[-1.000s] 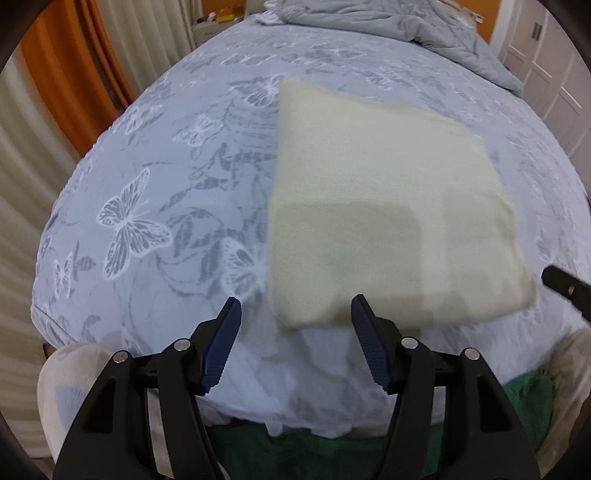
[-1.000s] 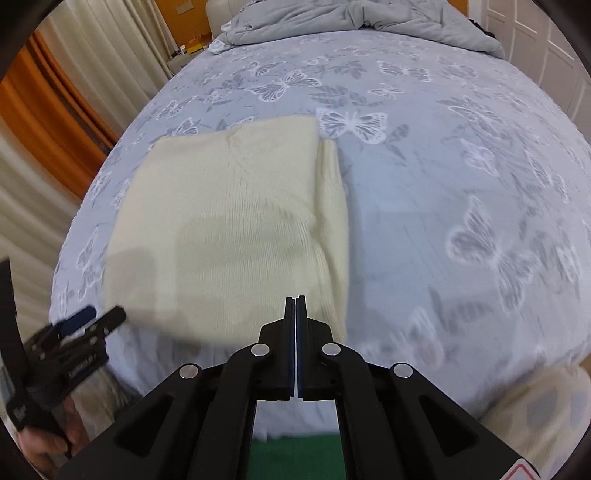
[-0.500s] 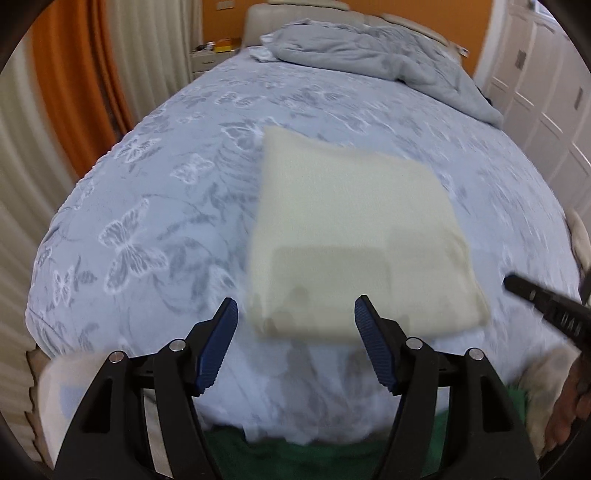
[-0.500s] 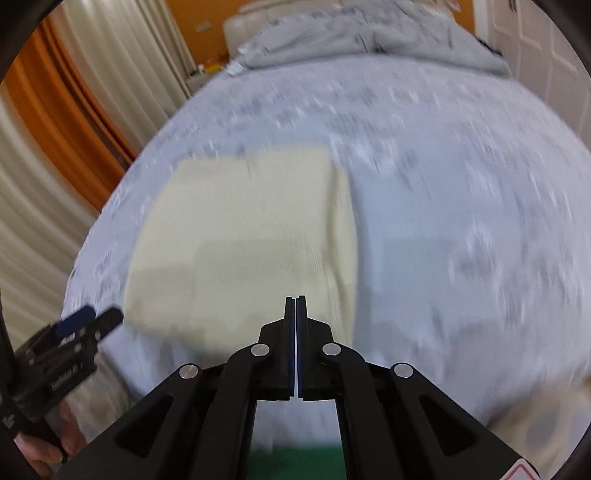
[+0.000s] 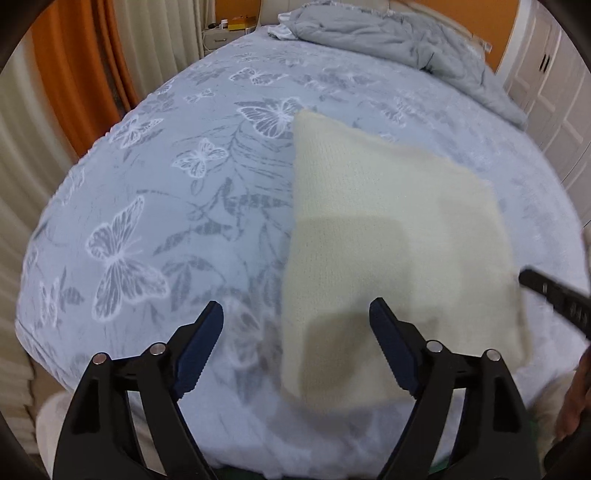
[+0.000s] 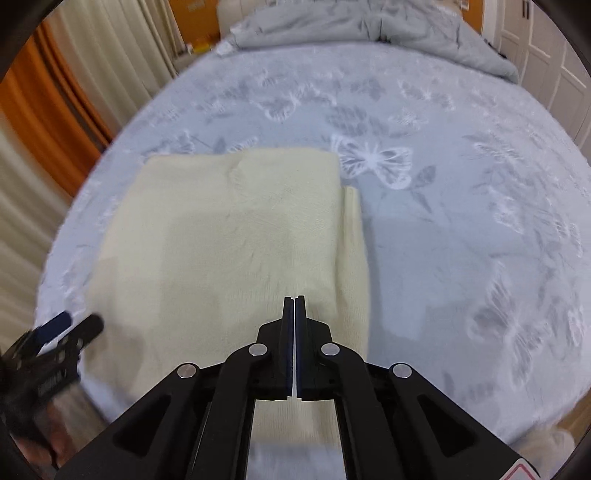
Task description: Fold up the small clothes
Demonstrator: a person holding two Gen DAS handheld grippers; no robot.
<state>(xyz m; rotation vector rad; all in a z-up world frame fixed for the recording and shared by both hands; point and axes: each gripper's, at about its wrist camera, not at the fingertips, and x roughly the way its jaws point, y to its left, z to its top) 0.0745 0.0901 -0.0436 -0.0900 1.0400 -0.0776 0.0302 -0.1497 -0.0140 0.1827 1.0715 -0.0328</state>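
A cream knitted garment (image 5: 388, 236) lies folded into a flat rectangle on the bed; it also shows in the right wrist view (image 6: 236, 240), with a narrow folded strip along its right edge. My left gripper (image 5: 295, 325) is open and empty, over the garment's near left corner. My right gripper (image 6: 294, 306) is shut with nothing between its fingers, hovering above the garment's near right part. Each gripper shows at the edge of the other's view.
The bed has a pale blue cover with white butterflies (image 5: 155, 206). A crumpled grey duvet (image 5: 388, 33) lies at the far end. Orange and cream curtains (image 5: 74, 74) hang at the left, white cupboard doors (image 5: 554, 92) at the right.
Both grippers drew back from the garment, then moved forward over its near edge. The garment has not changed shape. The left stays open, the right stays shut.
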